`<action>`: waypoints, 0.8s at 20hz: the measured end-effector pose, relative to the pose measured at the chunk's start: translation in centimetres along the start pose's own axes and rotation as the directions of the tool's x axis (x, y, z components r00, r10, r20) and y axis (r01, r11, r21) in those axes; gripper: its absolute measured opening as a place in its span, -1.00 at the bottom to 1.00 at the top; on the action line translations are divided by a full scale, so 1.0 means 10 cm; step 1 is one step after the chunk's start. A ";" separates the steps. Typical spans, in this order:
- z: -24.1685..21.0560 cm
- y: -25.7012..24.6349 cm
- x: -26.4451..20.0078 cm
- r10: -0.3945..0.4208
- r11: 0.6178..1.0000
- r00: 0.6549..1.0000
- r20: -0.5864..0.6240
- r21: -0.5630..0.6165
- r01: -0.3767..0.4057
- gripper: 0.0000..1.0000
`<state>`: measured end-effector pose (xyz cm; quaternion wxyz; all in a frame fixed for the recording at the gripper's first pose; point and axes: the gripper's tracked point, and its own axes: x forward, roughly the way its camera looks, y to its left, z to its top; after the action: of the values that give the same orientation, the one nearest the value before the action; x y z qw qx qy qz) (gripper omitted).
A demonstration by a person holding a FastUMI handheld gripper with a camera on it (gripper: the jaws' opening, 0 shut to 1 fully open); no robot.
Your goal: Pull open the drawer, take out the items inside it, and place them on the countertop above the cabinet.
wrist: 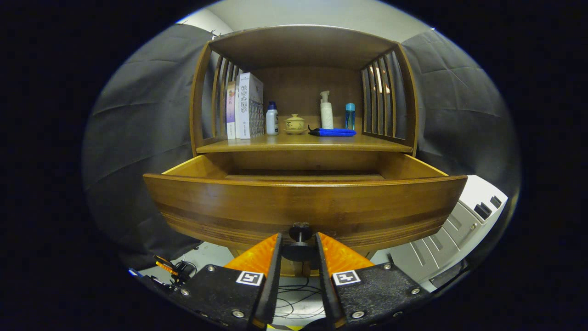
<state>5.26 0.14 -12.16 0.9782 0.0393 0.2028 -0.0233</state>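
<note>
The wooden cabinet's drawer (303, 202) stands pulled out toward me. Its tall front panel hides the inside, so I cannot tell what lies in it. A dark round knob (299, 230) sticks out from the bottom middle of the drawer front. My gripper (298, 240) sits at that knob with one finger on each side, both pressing against the knob's disc. Above the drawer is the countertop (303, 143), a wooden shelf under a curved roof with slatted sides.
On the countertop stand upright books (248, 106), a white bottle with a blue cap (272, 119), a lidded ceramic cup (295, 124), a white pump bottle (326, 111), a small blue bottle (350, 116) and a folded blue cloth (333, 132). A white unit (459, 225) sits to the right; cables lie on the floor below.
</note>
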 end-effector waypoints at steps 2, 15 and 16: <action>0.19 -0.03 -0.08 -0.018 1.000 0.998 0.058 0.016 0.018 0.19; 1.24 -0.04 0.15 -0.078 0.997 0.991 0.107 0.038 0.074 0.90; 1.26 -0.04 0.23 -0.083 0.996 0.993 0.082 0.043 0.080 0.90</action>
<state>12.28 -1.46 -1.61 0.9831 0.0492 0.1627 -0.0687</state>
